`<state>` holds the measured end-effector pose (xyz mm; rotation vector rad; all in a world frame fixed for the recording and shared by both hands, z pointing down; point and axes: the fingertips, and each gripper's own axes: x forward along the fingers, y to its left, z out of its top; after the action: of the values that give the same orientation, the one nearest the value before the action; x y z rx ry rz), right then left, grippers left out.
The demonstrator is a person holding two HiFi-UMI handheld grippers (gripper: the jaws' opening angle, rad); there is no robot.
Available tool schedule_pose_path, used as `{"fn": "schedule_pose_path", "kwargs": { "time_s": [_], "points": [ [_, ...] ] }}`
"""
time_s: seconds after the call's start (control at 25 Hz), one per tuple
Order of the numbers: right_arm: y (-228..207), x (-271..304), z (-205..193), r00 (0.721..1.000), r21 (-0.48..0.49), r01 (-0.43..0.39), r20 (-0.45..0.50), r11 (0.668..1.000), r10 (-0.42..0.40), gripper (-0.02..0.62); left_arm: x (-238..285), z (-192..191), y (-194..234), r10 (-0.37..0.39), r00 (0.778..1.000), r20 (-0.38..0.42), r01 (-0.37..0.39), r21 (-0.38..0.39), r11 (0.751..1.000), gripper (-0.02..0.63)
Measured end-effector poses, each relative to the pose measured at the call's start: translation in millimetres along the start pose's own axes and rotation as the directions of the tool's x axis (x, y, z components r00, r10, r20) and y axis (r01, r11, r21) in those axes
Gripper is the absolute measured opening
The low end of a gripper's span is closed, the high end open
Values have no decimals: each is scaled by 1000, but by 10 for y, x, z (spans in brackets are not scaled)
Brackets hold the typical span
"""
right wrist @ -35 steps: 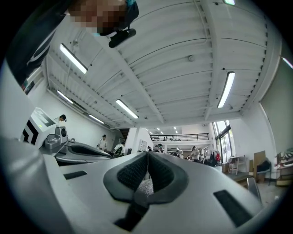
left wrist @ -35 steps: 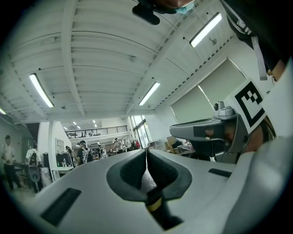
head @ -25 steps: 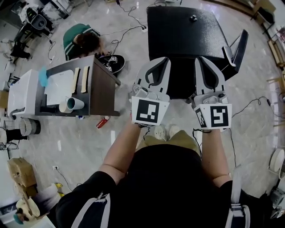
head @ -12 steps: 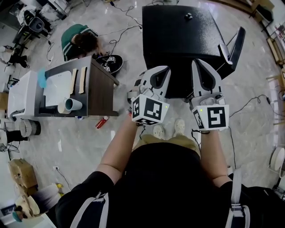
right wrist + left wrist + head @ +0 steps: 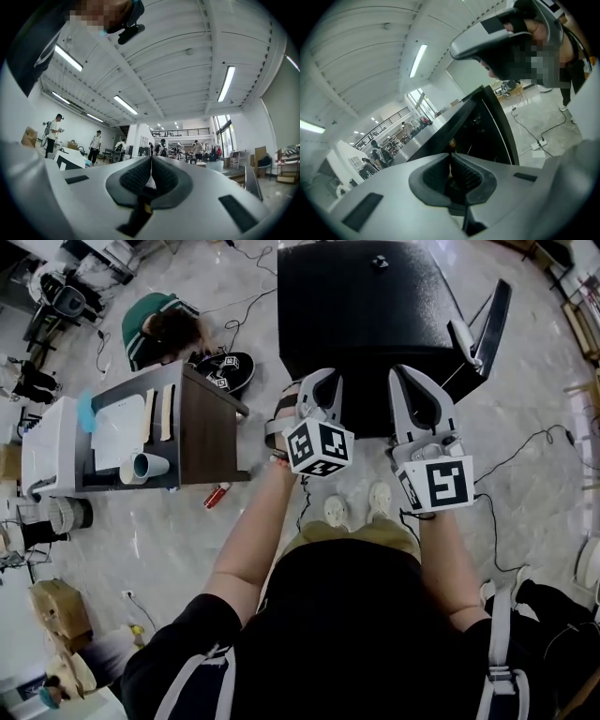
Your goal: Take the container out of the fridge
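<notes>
A black fridge [image 5: 366, 315] stands on the marbled floor [image 5: 187, 540], its door [image 5: 489, 329] swung open at the right front corner. Both tools hang just before its front edge: the left gripper [image 5: 321, 381] and the right gripper [image 5: 409, 381], each with jaws pressed together on nothing. The container cannot be made out; the left gripper view shows only a dark interior
</notes>
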<state>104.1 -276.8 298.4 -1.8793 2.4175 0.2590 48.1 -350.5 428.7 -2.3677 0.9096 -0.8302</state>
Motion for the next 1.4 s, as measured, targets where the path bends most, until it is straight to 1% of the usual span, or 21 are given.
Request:
{"fn": "schedule_pose_path", "kwargs": {
  "time_s": [0.16,0.28,0.44,0.56,0.68,0.72,0.8,0.84,0.96,1.2,1.32,1.4],
  "points": [
    [-77,4,-97,1000,-6,-7,-23,1000,7,37,221,-130,-29,32,997,-64,-28,50,998,26],
    [-174,-28,-159,999,-12,-2,-43,1000,1,37,360,-195,-35,43,994,-104,-36,67,997,26],
    [-262,-10,-176,999,10,12,-37,1000,-12,37,512,-232,-53,43,991,-124,-32,87,996,26],
    [-301,-4,-265,998,-6,4,-60,1000,-4,37,619,-261,-60,46,990,-132,-33,95,995,26],
    [-358,-24,-320,998,-2,11,-69,1000,-11,37,688,-295,-104,57,989,-138,-40,123,992,31],
    [-376,-30,-330,997,-1,13,-71,1000,-13,37,705,-301,-116,62,989,-138,-44,132,990,45],
    [-412,-38,-349,997,-1,15,-75,1000,-15,37,749,-307,-159,63,988,-142,-43,143,989,111],
    [-430,-39,-362,997,-2,15,-77,1000,-16,37,777,-309,-182,62,987,-146,-40,145,989,123],
    [-466,-32,-422,996,0,14,-88,1000,-14,37,873,-329,-247,55,986,-158,-30,153,988,135],
    [-524,-33,-529,994,8,8,-107,1000,-7,37,1032,-376,-395,55,983,-177,-17,211,977,152],
    [-562,-31,-574,994,16,7,-114,1000,-5,37,1116,-367,-405,88,980,-178,-43,247,968,156],
    [-589,-26,-607,993,19,5,-118,1000,-3,37,1171,-375,-372,120,977,-179,-75,240,968,166]
  ]
}}
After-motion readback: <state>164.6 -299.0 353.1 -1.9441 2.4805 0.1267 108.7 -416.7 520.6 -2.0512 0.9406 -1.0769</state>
